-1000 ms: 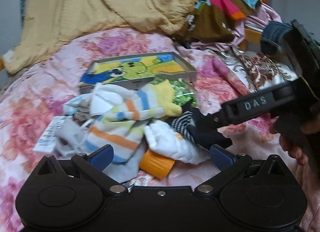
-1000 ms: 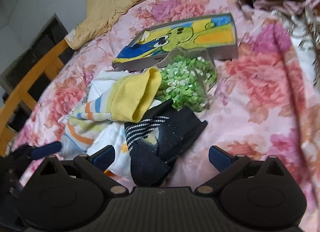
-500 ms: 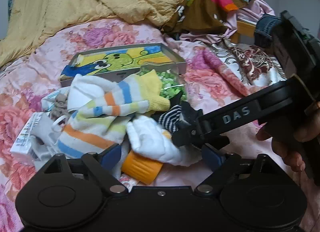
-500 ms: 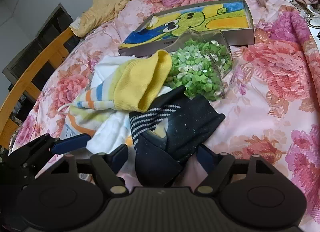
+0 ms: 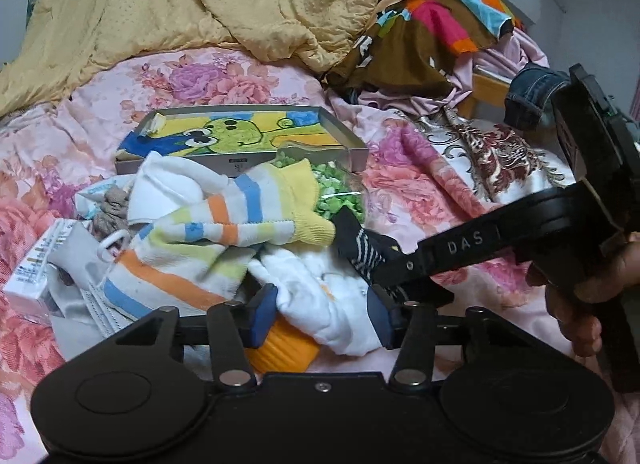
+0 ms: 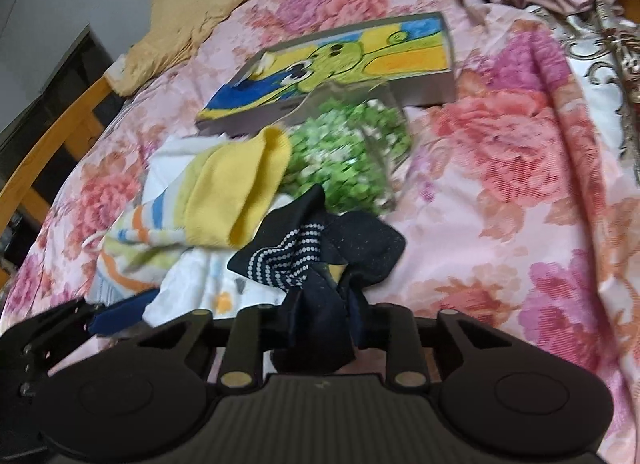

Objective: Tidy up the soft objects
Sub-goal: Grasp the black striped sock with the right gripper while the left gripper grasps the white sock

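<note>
Both jaws freshly narrowed: right gripper [image 6: 320, 328] clamping dark sock [image 6: 320, 260], left gripper [image 5: 320, 316] pinching white sock [image 5: 324, 296].

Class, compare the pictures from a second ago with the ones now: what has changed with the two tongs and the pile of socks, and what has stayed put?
Both tongs have just been closing. The right tongs now pinch the dark navy sock with white dotted stripes. The left tongs have narrowed around the white sock with the orange cuff. The striped yellow-toed sock, cartoon-printed flat box and floral bedspread stayed put.
</note>
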Tool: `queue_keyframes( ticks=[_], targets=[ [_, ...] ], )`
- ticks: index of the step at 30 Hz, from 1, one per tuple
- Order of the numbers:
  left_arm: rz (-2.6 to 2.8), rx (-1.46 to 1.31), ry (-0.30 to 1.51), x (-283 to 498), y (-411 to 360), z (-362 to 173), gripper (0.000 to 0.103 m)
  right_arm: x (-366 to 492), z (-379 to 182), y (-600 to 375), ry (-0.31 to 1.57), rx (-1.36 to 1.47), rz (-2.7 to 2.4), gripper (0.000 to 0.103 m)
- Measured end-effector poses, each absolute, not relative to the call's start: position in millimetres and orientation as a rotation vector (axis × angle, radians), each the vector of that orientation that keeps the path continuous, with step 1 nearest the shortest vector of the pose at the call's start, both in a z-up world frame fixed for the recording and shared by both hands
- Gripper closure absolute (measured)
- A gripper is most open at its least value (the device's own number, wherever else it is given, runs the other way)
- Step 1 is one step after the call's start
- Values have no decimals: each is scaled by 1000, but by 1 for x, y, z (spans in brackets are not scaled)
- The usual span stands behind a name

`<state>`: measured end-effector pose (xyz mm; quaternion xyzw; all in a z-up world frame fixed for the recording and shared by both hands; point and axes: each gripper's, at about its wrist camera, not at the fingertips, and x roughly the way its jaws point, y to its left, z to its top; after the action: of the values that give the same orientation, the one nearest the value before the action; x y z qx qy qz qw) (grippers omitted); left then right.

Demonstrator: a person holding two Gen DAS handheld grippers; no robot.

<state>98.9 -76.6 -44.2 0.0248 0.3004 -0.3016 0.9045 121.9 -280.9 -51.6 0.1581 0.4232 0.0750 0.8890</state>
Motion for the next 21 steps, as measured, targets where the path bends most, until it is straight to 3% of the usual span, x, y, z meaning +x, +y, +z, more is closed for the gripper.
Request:
queue_keyframes(
  ticks=[7, 16, 18, 21],
  targets=[
    [-623, -13, 666, 107, -83, -54, 54, 122, -51, -285, 867, 334, 123, 77],
    [-576, -14, 711, 117, -92, -65, 43, 124, -53, -289, 862, 353, 105, 72],
    [-576, -20, 722, 118, -92, -67, 44, 125, -55, -289, 867, 358, 108, 68],
    [-572, -24, 719, 118, -91, -69, 56, 126, -57, -290, 870, 378, 127, 65]
  ],
)
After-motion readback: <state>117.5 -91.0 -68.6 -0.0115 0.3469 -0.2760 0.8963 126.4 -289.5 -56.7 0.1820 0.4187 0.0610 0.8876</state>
